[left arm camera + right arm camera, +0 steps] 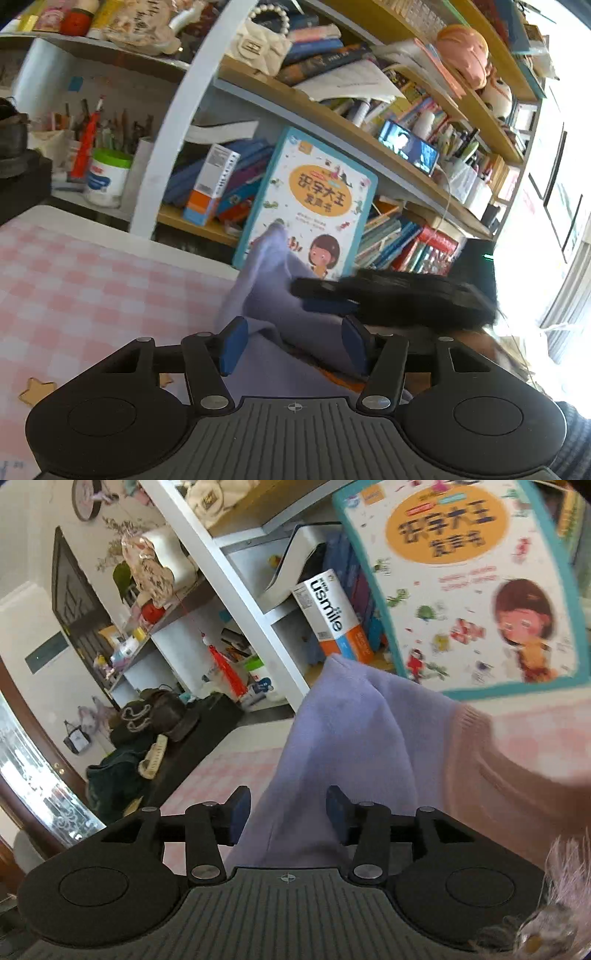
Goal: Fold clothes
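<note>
Ribbed grey plastic and black linkage arms fill the bottom of both wrist views. Blue-padded fingers stand parted on each claw, with soft lilac cloth (280, 295) between them.

On the left claw (293, 341) the gap is wide; the cloth bunches up between the pads and seems to brush the left one, but whether it is pinched I cannot tell. Just beyond, the right claw shows as a dark, motion-blurred shape, one blue pad against the same cloth.

On the right claw (286, 818) the fingers are also well apart. The cloth (343, 738) hangs through the gap in a smooth, matte drape, rising to a rounded peak. A pinkish ribbed knit (517, 775) lies beside it on the right, blurred.

Under the cloth lies the tabletop (92, 288), covered in a pink-and-white check with a wooden star (36, 390) on it.

Further back, a glossy teal-edged children's book (310, 203) leans against the wooden shelves (295, 99) packed with books. A white-and-orange box (332, 616) stands beside it.
</note>
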A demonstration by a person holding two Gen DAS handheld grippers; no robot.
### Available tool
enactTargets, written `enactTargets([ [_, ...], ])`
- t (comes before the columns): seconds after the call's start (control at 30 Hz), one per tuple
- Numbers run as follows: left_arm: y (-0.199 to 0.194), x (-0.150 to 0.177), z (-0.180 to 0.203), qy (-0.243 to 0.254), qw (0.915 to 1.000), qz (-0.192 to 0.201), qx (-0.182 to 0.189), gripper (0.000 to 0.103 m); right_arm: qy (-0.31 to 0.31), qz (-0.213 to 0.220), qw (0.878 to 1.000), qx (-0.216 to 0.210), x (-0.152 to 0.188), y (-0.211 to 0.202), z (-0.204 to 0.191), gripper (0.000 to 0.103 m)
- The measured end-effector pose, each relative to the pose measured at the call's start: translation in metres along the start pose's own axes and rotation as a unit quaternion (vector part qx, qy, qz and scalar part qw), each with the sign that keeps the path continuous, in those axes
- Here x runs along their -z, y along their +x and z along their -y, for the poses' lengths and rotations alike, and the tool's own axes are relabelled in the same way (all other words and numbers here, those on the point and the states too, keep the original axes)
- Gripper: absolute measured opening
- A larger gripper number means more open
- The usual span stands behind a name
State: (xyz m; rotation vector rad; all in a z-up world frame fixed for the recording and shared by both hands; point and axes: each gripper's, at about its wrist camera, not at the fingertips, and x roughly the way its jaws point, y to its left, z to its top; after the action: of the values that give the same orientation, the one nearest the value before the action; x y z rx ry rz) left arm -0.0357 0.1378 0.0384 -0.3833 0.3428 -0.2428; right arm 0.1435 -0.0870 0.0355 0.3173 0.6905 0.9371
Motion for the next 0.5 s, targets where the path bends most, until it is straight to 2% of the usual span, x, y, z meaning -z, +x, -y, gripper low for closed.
enactTargets([
  [0.13,0.012,-0.001,0.009,0.011,0.9998,-0.012,0.010,0.056,-0.037,0.013,0.999,0.028,0.018,-0.060,-0.006,0.046],
  [0.2,0.026,0.002,0.012,0.026,0.9990,-0.034,0.010,0.061,-0.069,0.026,0.996,0.054,0.029,-0.090,-0.009,0.050],
  [0.33,0.055,0.011,0.018,0.049,0.9946,-0.092,-0.003,0.061,-0.133,0.041,0.980,0.142,0.049,-0.137,-0.014,0.054],
  [0.47,0.072,0.021,0.022,0.064,0.9910,-0.117,-0.010,0.061,-0.174,0.045,0.963,0.200,0.064,-0.163,-0.013,0.075],
  [0.5,0.074,0.024,0.022,0.067,0.9900,-0.123,-0.016,0.061,-0.182,0.046,0.959,0.213,0.066,-0.169,-0.013,0.077],
])
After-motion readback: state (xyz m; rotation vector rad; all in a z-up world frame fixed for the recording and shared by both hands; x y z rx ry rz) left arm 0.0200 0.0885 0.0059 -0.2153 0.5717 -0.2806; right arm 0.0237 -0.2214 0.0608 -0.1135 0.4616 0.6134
